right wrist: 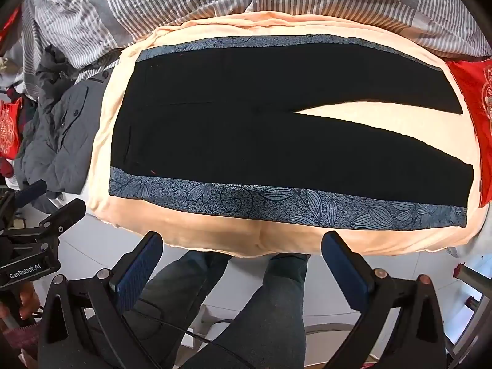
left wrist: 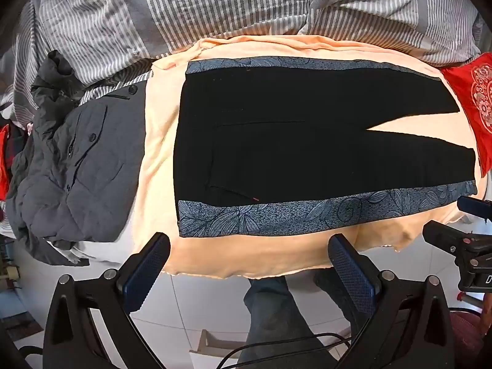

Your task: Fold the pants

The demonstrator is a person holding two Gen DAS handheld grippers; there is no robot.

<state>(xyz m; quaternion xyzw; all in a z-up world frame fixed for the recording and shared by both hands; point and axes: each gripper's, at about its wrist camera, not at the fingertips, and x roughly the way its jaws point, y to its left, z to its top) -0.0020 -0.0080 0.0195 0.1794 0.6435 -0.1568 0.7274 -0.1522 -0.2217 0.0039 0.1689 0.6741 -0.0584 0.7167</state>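
Observation:
Black pants with blue leaf-patterned side stripes lie flat and spread on a peach sheet, waistband to the left, both legs running right with a narrow gap between them. They also show in the right wrist view. My left gripper is open and empty, held off the near edge of the sheet below the waist end. My right gripper is open and empty, held off the near edge below the middle of the near leg. Each gripper shows at the edge of the other's view.
A grey jacket is heaped left of the sheet. A striped grey duvet lies behind. A red embroidered cushion sits at the right by the leg ends. My legs stand on white floor tiles below.

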